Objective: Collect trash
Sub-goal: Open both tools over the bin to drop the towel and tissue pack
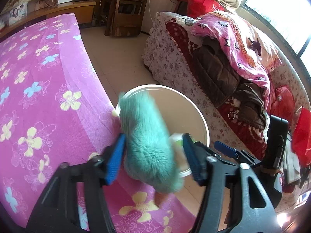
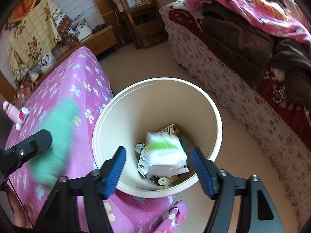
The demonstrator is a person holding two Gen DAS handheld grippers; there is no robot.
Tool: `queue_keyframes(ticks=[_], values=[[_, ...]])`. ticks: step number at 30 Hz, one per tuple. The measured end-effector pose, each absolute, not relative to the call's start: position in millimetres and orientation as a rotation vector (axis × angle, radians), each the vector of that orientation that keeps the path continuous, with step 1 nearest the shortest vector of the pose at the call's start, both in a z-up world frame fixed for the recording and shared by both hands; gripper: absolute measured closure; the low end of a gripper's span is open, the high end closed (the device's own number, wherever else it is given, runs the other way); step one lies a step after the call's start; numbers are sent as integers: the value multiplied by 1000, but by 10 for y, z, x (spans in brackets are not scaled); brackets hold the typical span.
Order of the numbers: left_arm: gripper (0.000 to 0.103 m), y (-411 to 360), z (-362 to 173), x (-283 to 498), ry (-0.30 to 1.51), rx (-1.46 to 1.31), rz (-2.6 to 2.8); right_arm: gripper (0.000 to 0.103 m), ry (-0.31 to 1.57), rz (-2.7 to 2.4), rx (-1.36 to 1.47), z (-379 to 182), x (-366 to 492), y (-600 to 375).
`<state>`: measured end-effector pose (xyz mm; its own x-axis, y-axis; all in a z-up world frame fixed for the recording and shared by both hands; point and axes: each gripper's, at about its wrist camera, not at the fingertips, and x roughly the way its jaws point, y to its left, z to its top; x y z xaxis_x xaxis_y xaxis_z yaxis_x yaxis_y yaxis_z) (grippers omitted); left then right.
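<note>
**Grippers over the bin, jaws apart**

Blue pads of the left gripper [image 1: 153, 155] stand apart with a teal fuzzy thing [image 1: 147, 141] blurred between them; I cannot tell whether the pads touch it. It hangs over the edge of the pink bedspread [image 1: 38, 97] and the rim of the bin [image 1: 202, 116]. At three o'clock of it, just inside the right-hand pad, shows a blurred white-and-green scrap.

The right gripper [image 2: 157, 165] hangs over the bin's mouth, jaws wide, nothing pressed between the pads. Between them, down in the bin [image 2: 108, 120], a white packet [image 2: 167, 153] with a green band is blurred, above crumpled wrappers and a small carton [image 2: 171, 129]. At nine o'clock from the bin the teal thing [image 2: 56, 141] smears across the bedspread [image 2: 81, 81], beside the left gripper's black frame. Further at ten o'clock, a pink bottle [image 2: 17, 114] lies on the bed.

Beyond the bin, at two o'clock, a floral sofa [image 2: 223, 73] holds a brown coat and pink blanket. At twelve o'clock stands a wooden shelf [image 2: 140, 15].
</note>
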<state>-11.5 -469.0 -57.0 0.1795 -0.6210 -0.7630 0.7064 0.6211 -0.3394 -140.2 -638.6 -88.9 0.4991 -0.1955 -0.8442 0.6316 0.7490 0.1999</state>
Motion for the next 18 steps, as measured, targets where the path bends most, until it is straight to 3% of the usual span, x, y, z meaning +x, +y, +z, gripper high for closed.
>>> queue_keyframes(ticks=[9, 18], values=[[34, -4487, -524, -150, 984, 116, -900, 35, 956, -544, 550, -965, -1555, -6259], [34, -4134, -419, -292, 914, 151, -823, 35, 893, -566, 416, -638, -1614, -5834]])
